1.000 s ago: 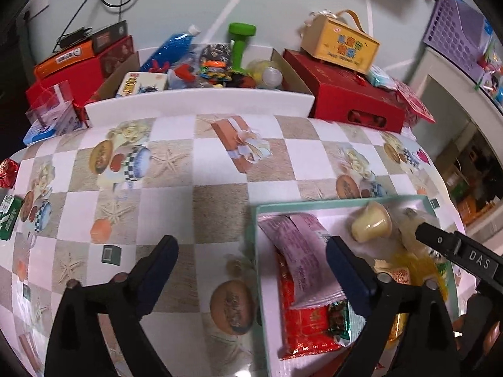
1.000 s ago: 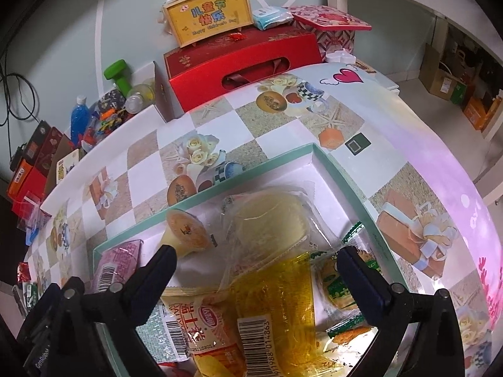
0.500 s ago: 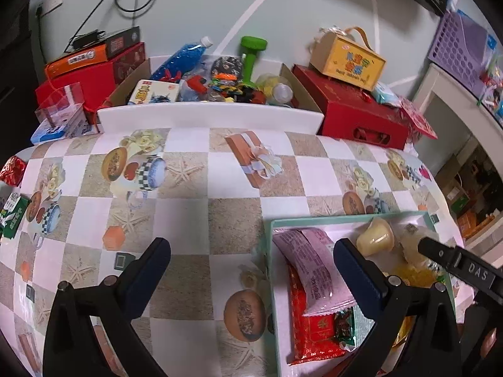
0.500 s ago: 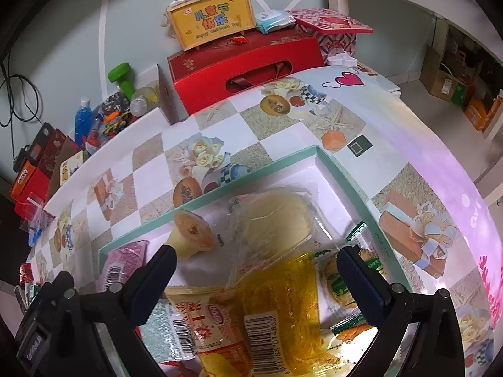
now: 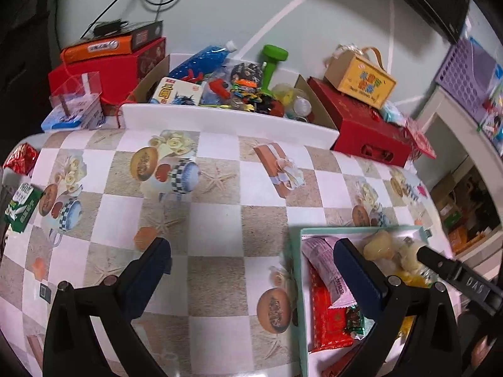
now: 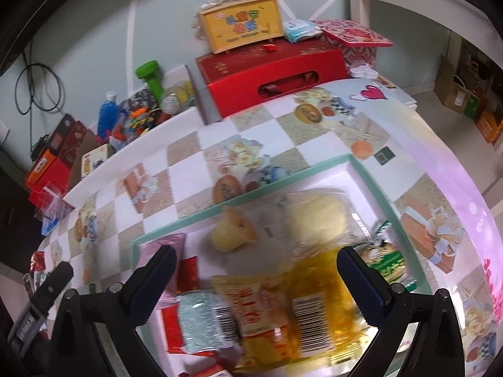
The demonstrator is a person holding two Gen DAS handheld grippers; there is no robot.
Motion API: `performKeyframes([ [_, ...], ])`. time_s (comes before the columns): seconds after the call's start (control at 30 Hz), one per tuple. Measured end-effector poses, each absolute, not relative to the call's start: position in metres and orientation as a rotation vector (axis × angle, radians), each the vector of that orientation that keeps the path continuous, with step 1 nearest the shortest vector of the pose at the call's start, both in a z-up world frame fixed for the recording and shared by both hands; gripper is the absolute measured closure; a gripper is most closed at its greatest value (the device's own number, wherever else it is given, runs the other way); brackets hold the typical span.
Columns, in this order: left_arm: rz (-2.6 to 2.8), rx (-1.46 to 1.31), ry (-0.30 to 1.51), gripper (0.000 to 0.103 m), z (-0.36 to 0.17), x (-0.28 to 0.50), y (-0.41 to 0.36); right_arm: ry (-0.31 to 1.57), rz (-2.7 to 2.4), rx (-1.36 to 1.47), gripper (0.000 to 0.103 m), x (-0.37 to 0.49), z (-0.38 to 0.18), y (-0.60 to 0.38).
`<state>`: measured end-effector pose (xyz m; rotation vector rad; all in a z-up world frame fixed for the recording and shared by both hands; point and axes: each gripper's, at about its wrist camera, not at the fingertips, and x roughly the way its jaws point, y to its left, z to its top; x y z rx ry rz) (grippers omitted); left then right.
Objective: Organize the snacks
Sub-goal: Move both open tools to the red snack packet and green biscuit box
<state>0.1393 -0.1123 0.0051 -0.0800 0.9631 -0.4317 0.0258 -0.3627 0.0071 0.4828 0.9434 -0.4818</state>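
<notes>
A shallow teal-rimmed tray on the checkered table holds several snacks: a pale jelly cup, a clear-wrapped yellow bun, yellow packets, a silver packet and a pink packet. My right gripper hovers open above them, holding nothing. My left gripper is open over the tablecloth, straddling the tray's left rim; the pink packet and a red packet lie by its right finger. A green snack box and a red foil packet lie at the table's far left.
Behind the table stand an open cardboard box of toys and bottles, a red gift box with a yellow carry box on top, and stacked red and orange boxes. White shelving stands to the right.
Both grippers have pulled back and risen slightly; more of the table and back clutter shows. The right view is now blurred from motion. Both stay open, and the snacks have not moved.
</notes>
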Motion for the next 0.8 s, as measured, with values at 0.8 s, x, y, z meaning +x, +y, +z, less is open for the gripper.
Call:
performKeyframes([
  [0.8, -0.355, 0.015, 0.923, 0.0, 0.036, 0.189, 0.002, 0.982, -0.2, 0.429, 0.0, 0.116, 0.021, -0.235],
])
